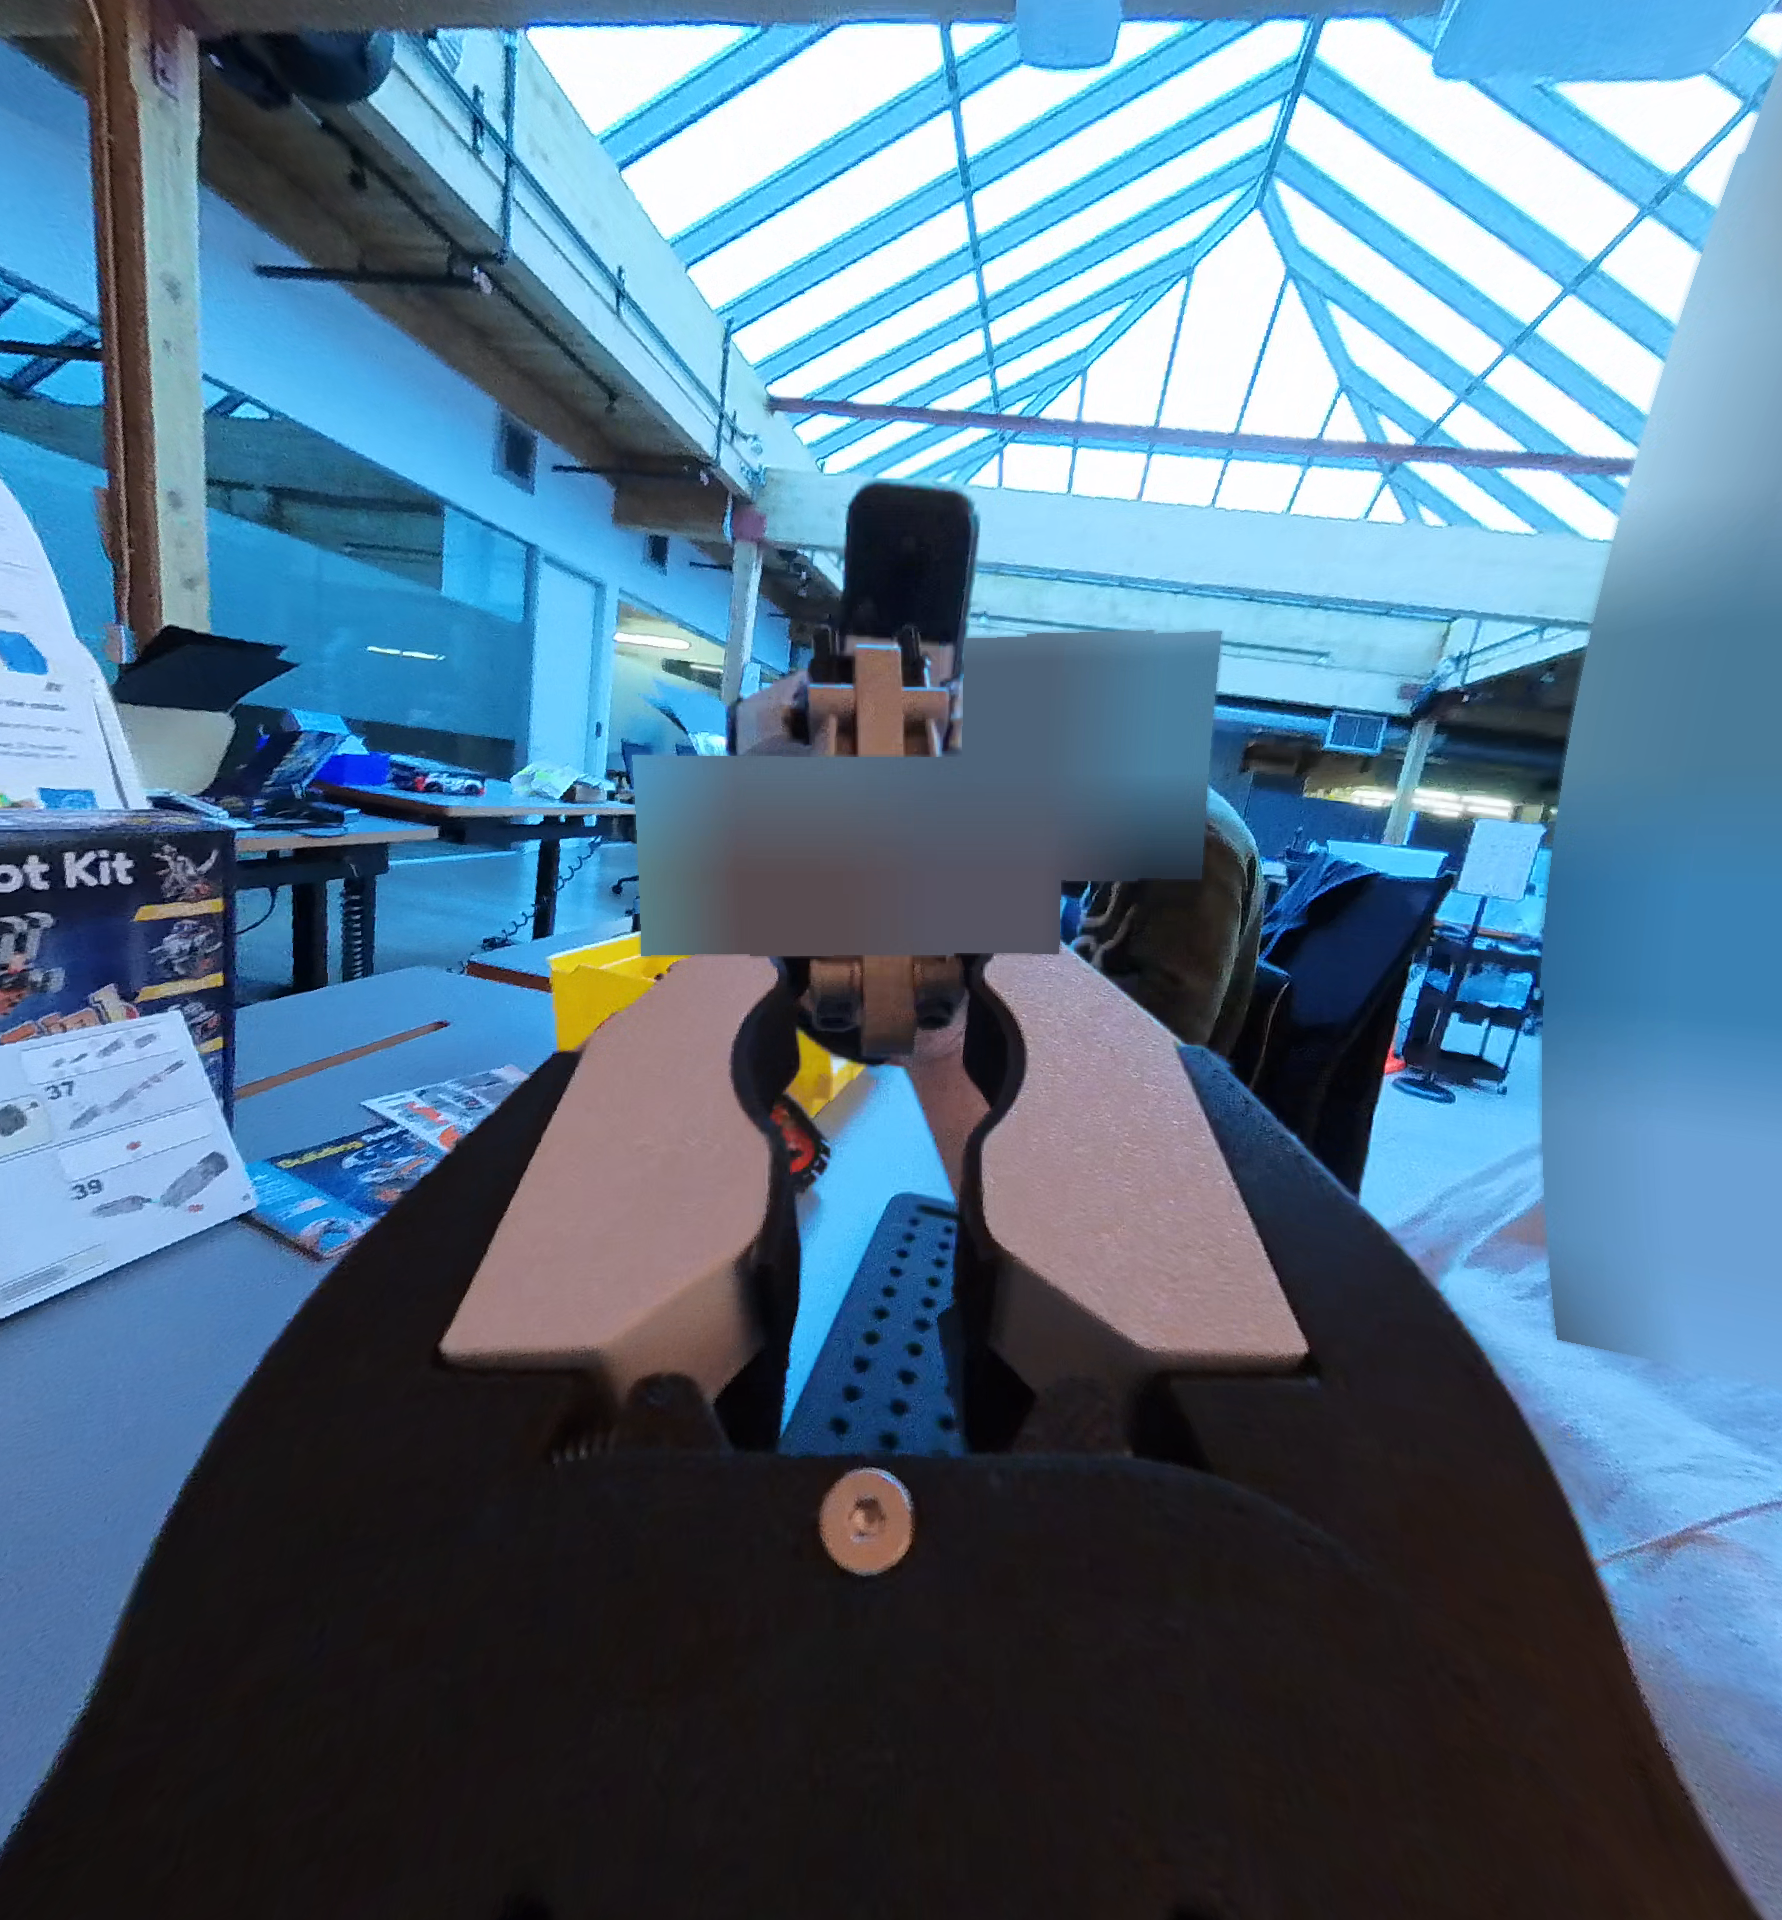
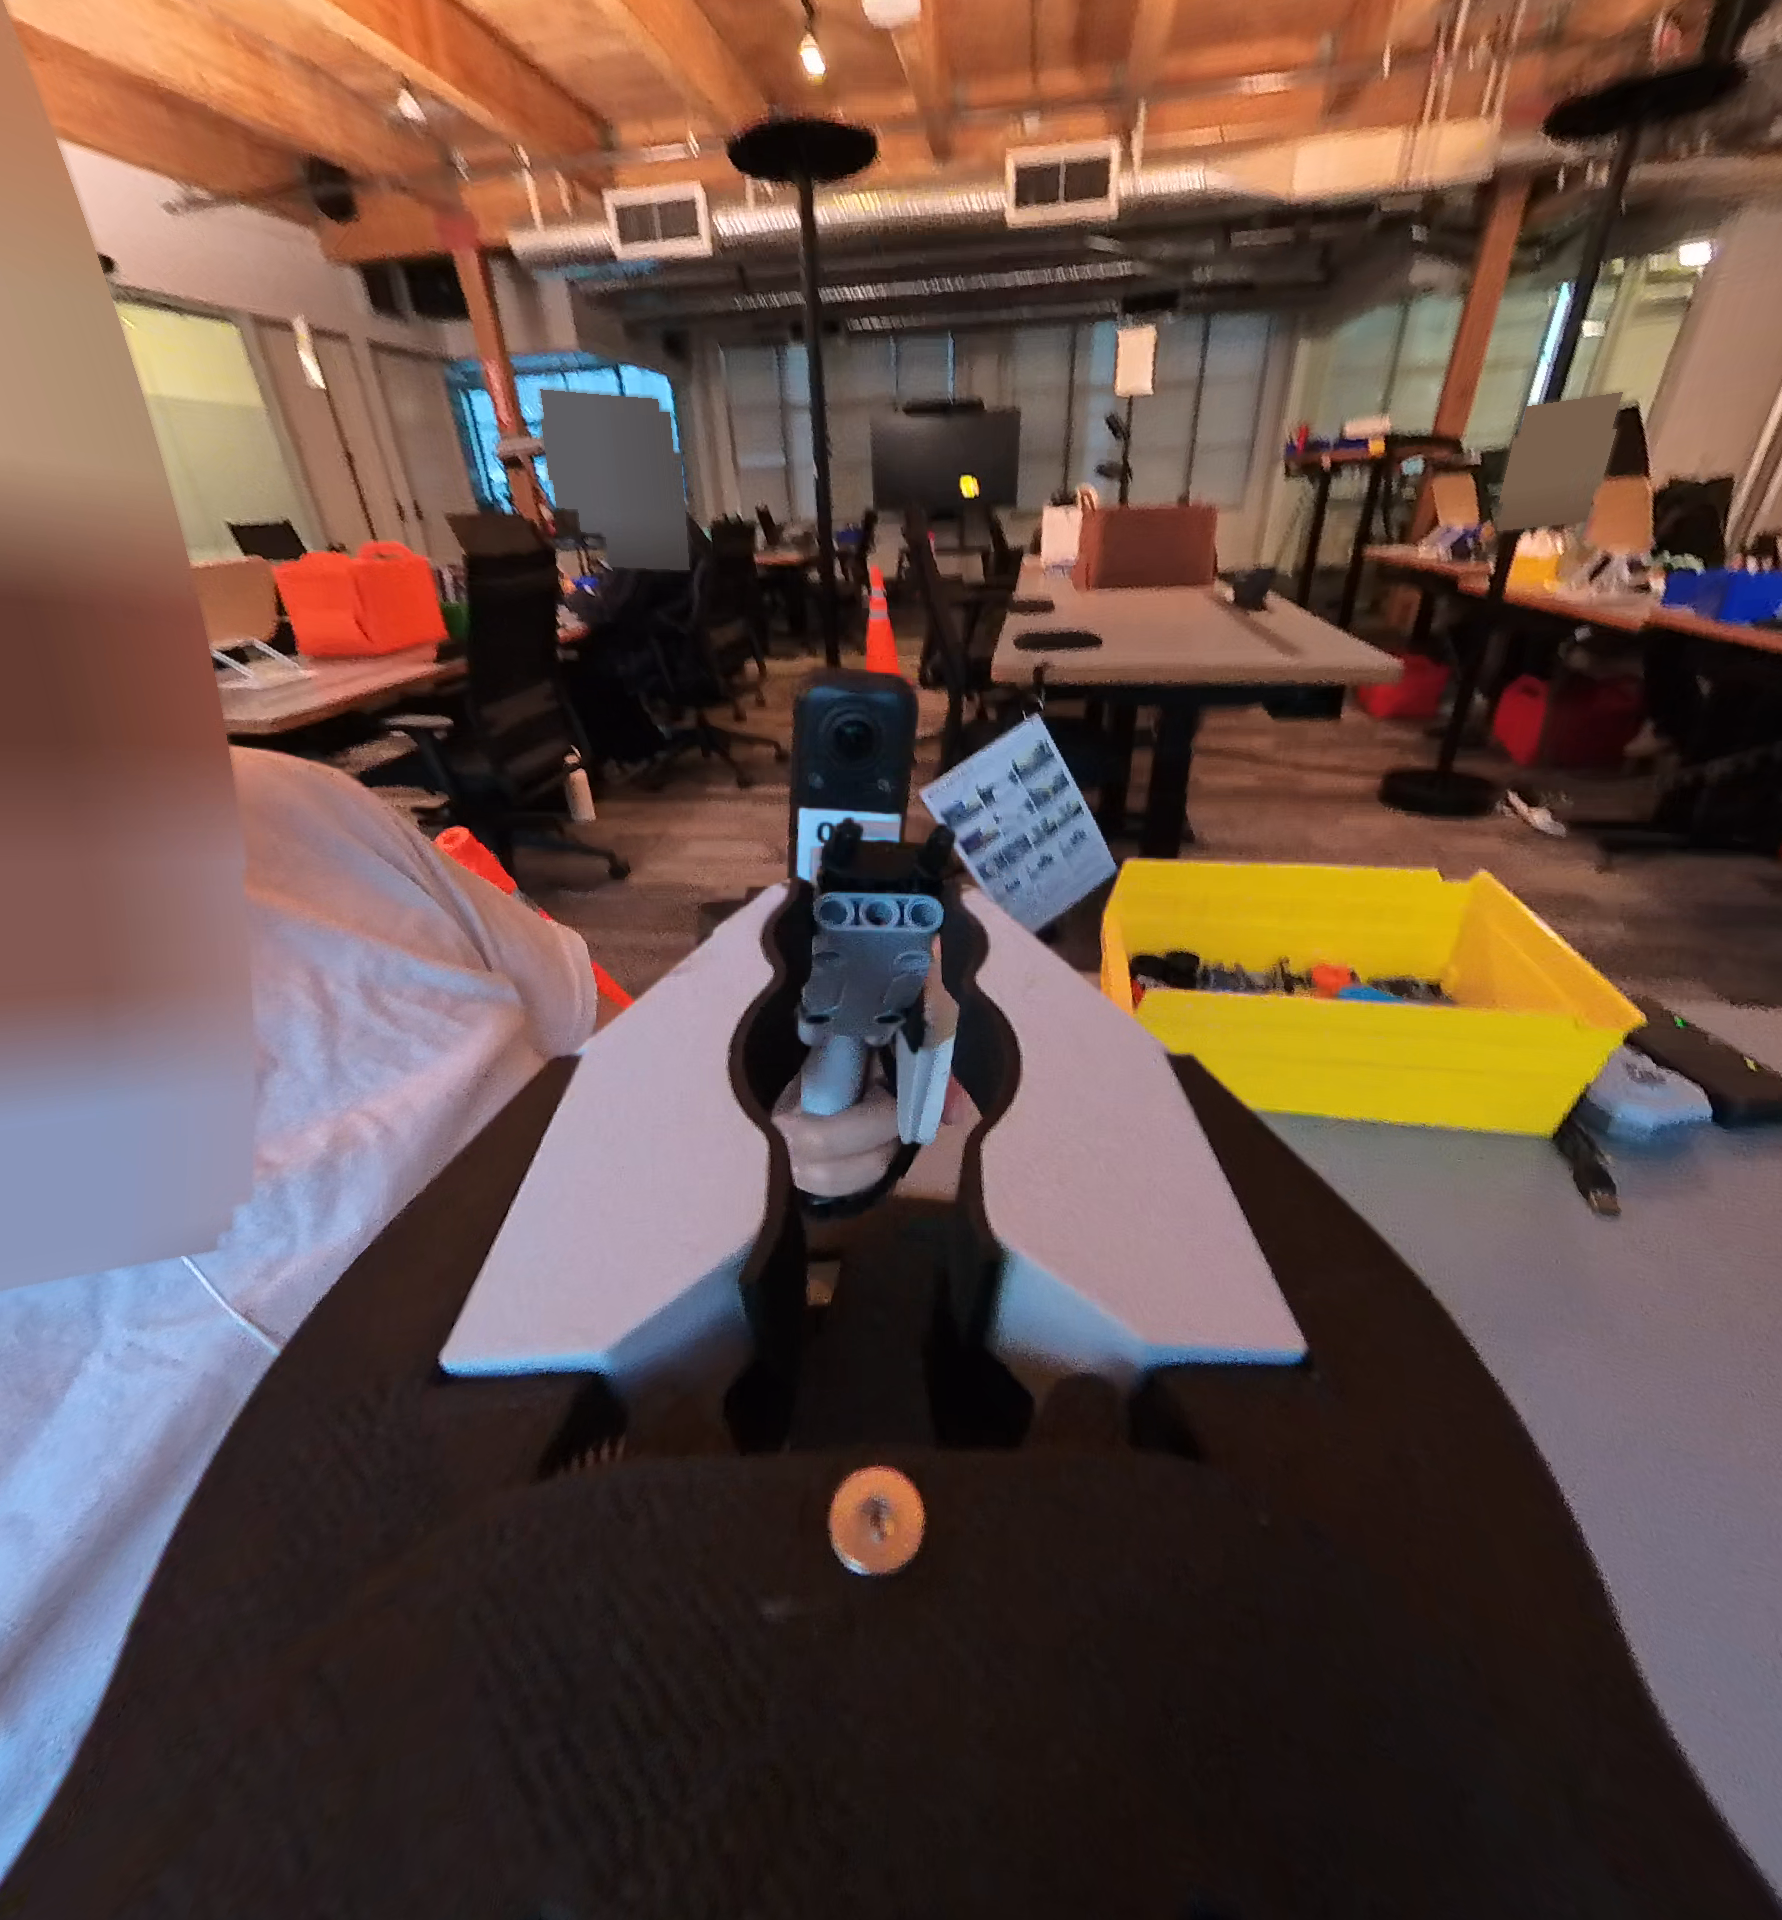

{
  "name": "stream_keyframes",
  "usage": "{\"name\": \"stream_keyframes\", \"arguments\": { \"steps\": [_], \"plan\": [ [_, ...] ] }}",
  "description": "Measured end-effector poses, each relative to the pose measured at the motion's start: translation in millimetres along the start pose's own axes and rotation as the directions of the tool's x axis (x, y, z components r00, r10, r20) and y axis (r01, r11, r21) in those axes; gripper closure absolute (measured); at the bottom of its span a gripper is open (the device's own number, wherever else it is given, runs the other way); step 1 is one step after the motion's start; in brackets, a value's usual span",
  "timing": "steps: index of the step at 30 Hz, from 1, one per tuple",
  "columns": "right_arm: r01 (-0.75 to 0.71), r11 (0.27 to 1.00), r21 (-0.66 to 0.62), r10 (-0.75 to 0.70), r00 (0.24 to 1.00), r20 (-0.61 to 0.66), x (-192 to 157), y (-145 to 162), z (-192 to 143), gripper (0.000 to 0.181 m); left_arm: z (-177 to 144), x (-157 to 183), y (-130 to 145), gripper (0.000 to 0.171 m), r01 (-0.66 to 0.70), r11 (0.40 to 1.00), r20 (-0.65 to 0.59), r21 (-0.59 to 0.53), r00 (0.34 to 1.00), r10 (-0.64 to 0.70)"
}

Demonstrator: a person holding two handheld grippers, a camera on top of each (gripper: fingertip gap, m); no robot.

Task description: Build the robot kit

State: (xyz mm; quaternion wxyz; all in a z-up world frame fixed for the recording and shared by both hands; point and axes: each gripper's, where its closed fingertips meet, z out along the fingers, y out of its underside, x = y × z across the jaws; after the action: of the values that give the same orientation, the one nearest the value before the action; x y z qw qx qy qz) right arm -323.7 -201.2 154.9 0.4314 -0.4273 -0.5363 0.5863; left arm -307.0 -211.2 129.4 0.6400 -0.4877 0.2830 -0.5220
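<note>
- Black claw bodies fill the lower half of both wrist views, each with a silver screw at centre and two pale fingers running forward.
- Left claw (image 1: 882, 1013): its fingers are drawn in on a grey building-kit assembly (image 1: 882, 1003) made of pinned beams, held up off the tabletop (image 1: 87, 1455). Much of the assembly is covered by a mosaic patch; its upper beam and black pins show above the patch.
- Right claw (image 2: 871, 971): its fingers are drawn in on the same grey assembly (image 2: 871, 961), seen from the opposite side as a three-hole beam over a plate. The two claws face each other.
- Each view shows the other claw's black camera upright behind the assembly.
- Left wrist view only: a dark kit box (image 1: 87, 935) at left with an instruction sheet (image 1: 66, 1174) leaning against it, booklets (image 1: 378, 1164) flat on the tabletop, a black perforated plate (image 1: 892, 1340) lying below the fingers, and a glass skylight (image 1: 1178, 239) overhead.
- Right wrist view only: the yellow parts bin (image 2: 1365, 1049) in full, on the tabletop to the right and holding small dark and coloured pieces, with a black cable (image 2: 1593, 1164) just beside it; a person's hand (image 2: 845, 1143) below the assembly; and a white sleeve (image 2: 347, 1039) at left.
- Left wrist view catches only a corner of the yellow bin behind the left finger.
</note>
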Motion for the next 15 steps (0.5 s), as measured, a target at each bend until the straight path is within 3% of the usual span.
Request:
{"name": "stream_keyframes", "arguments": {
  "steps": [4, 15],
  "plan": [
    [-0.020, 0.998, -0.056, 0.018, 0.999, -0.033, 2.0, 2.0, 1.4, 0.157, 0.5, -2.4, 2.4, 0.147, 0.086, 0.996, -0.029, 0.002, 0.996, -0.086],
    [-0.066, 0.993, -0.102, 0.061, 0.997, -0.046, 1.8, 10.8, -0.8, 0.157, 6.0, -2.5, 18.9, 0.147, 0.122, 0.991, -0.033, -0.062, 0.992, -0.124]
  ]
}}
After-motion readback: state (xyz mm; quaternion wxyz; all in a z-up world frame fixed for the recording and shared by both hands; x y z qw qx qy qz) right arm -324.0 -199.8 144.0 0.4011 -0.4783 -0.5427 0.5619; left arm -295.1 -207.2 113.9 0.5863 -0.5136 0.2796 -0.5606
